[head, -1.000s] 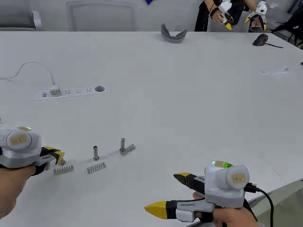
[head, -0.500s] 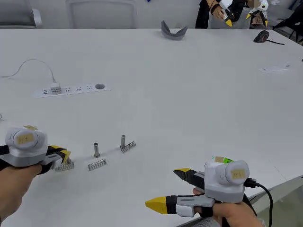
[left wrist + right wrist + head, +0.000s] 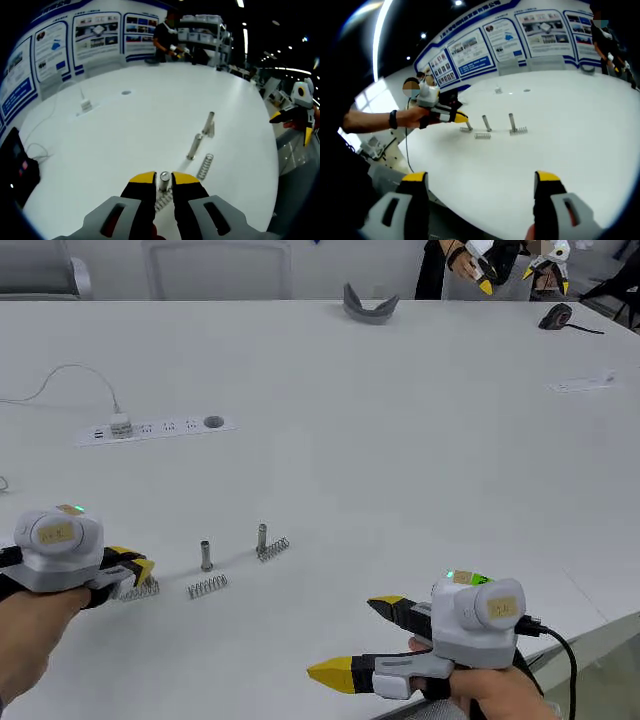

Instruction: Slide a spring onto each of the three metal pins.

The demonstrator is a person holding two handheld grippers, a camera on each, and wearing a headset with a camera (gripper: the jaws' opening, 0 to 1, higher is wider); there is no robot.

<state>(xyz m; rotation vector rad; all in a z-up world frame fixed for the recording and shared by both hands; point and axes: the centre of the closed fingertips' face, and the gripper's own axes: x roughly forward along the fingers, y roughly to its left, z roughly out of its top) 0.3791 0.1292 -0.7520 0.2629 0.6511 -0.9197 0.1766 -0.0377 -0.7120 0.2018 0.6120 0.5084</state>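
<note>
Three short metal pins stand in a row near the table's front left. My left gripper (image 3: pixel 163 178) is shut on the leftmost pin (image 3: pixel 164 179), with a spring (image 3: pixel 161 200) lying just below it. The middle pin (image 3: pixel 206 555) and the right pin (image 3: pixel 262 538) stand bare. One spring (image 3: pixel 207 586) lies in front of the middle pin, and another spring (image 3: pixel 273 549) rests against the right pin. The left gripper (image 3: pixel 138 568) hides its pin in the head view. My right gripper (image 3: pixel 357 640) is held wide open near the front edge, well right of the pins, holding nothing.
A white power strip (image 3: pixel 150 429) with a plugged cable lies at the back left. A grey curved piece (image 3: pixel 368 304) sits at the far edge, a black device (image 3: pixel 556 316) at the far right. Another person with grippers (image 3: pixel 487 262) stands beyond the table.
My left gripper has edged a little to the right at the leftmost pin. The right gripper has stayed open in about the same place. The head camera shifted slightly.
</note>
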